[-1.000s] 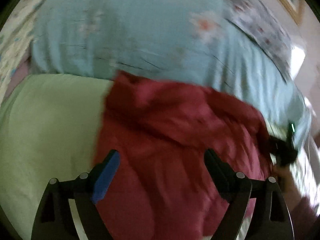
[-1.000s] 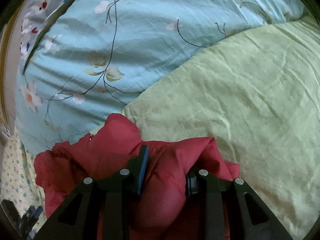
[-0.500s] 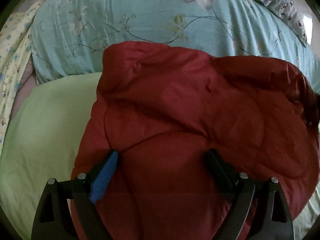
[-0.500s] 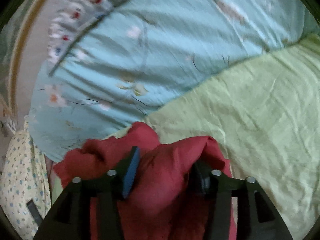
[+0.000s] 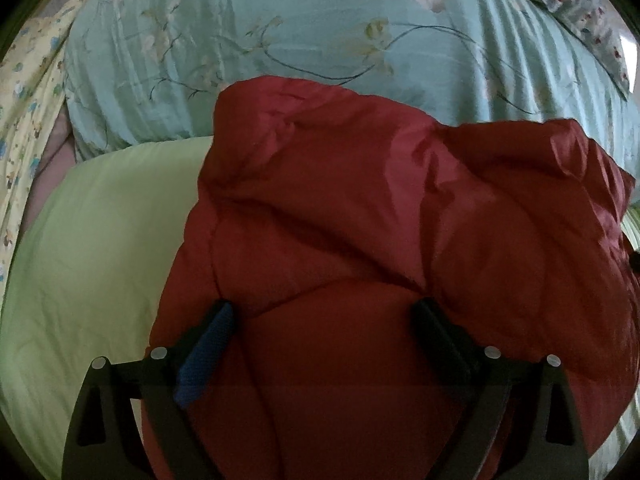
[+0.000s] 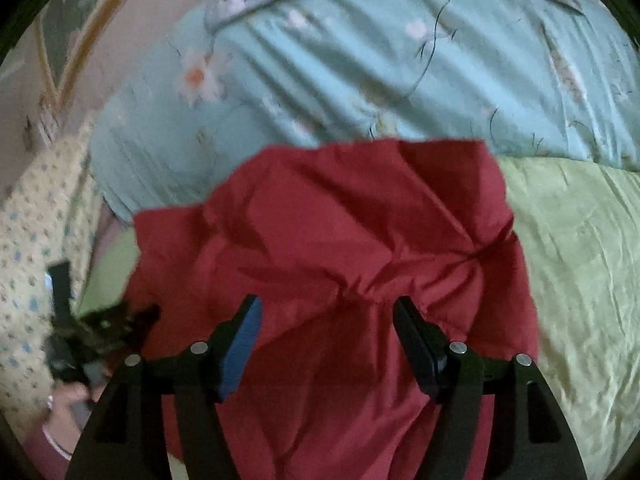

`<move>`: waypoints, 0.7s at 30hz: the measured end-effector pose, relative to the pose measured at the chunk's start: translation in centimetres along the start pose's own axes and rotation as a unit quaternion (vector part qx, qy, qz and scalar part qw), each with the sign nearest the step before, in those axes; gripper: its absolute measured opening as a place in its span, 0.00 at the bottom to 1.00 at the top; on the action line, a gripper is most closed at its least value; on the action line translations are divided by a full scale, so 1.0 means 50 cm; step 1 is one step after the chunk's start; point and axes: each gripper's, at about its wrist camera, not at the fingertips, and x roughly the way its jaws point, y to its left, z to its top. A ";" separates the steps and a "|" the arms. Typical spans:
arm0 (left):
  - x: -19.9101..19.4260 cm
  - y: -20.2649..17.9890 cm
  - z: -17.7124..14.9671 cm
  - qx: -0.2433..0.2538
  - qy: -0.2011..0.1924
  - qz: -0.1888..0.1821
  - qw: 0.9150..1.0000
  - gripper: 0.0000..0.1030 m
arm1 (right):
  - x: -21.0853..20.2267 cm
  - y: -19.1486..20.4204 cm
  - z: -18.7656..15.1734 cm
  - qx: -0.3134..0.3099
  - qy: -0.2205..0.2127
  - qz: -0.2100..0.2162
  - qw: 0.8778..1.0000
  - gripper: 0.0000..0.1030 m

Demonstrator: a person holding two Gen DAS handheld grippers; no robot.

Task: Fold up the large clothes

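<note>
A red puffy jacket (image 5: 360, 220) lies bunched in a thick fold on the green sheet (image 5: 100, 260). My left gripper (image 5: 322, 316) stands low over its near part. Its jaws are spread wide and still opening, with padded cloth bulging between the fingers. In the right wrist view the jacket (image 6: 340, 232) fills the middle. My right gripper (image 6: 328, 304) hovers over it, jaws opening, cloth below them but not pinched. My left gripper (image 6: 100, 328) and the hand (image 6: 64, 404) holding it show at the left edge there.
A teal floral duvet (image 5: 280, 28) is heaped behind the jacket. A grey patterned pillow (image 5: 580, 4) lies beyond it. Yellow patterned fabric (image 6: 32, 220) hangs at the left. Green sheet (image 6: 580, 260) stretches bare to the right of the jacket.
My right gripper let go of the red fold it was pinching, opened and drew back and up. My left gripper sank closer onto the jacket and spread a little wider.
</note>
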 end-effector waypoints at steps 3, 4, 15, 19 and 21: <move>0.014 0.006 0.009 -0.011 0.007 0.004 1.000 0.94 | 0.055 -0.020 0.002 -0.003 0.030 -0.044 0.999 0.67; 0.019 0.006 0.012 -0.012 0.010 0.005 1.000 0.95 | 0.068 -0.027 0.004 -0.007 0.033 -0.054 0.998 0.67; 0.092 0.011 0.057 -0.027 0.043 0.027 0.998 1.00 | 0.162 -0.105 0.023 0.036 0.051 -0.101 0.993 0.71; 0.079 0.018 0.054 -0.029 0.039 0.021 0.999 1.00 | 0.174 -0.108 0.024 0.036 0.057 -0.101 0.993 0.73; 0.065 0.022 0.051 -0.033 0.038 0.015 0.999 1.00 | 0.184 -0.110 0.028 0.037 0.054 -0.097 0.993 0.73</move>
